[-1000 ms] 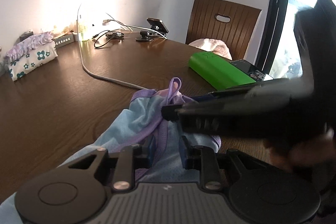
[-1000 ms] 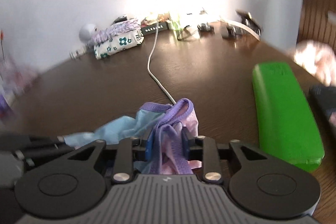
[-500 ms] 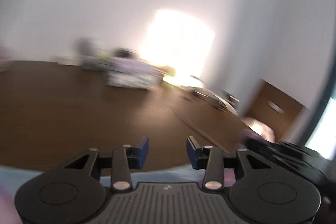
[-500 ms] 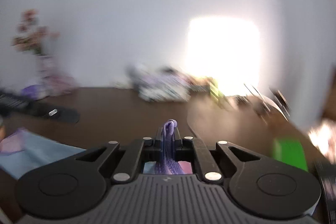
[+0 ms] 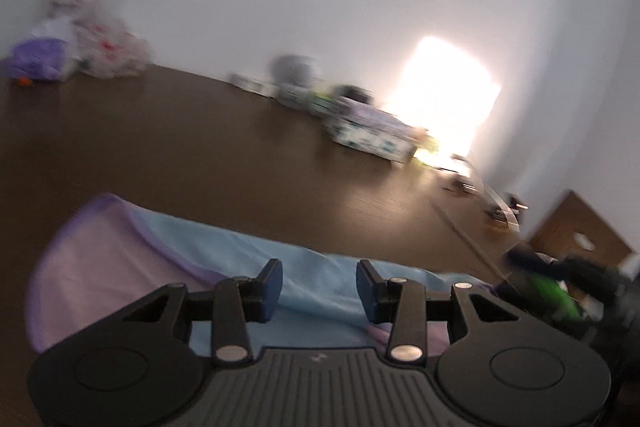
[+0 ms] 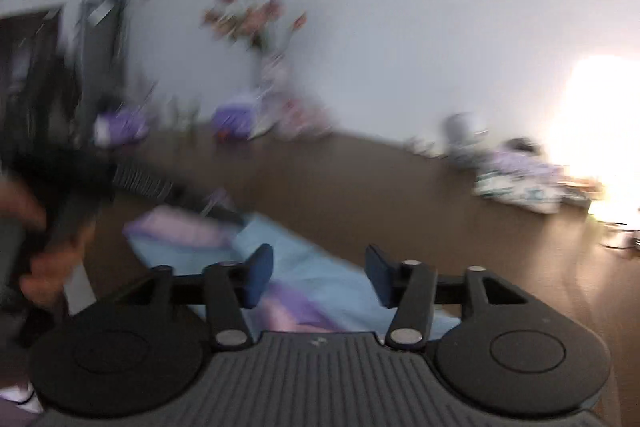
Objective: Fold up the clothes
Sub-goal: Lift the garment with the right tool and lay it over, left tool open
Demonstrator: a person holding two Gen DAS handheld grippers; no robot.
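2 grippers, left (image 5: 318, 285) & right (image 6: 319, 277), fingers spread w/ nothing pinched, blue-purple garment (image 5: 240, 259) flat below both.

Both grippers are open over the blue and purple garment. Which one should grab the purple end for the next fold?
Probably left: the left gripper sits nearer the garment's purple end.

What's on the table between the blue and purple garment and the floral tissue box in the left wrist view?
In the left wrist view, only bare dark wood table shows between the garment and the floral tissue box; the picture is blurred, so small items could go unseen.
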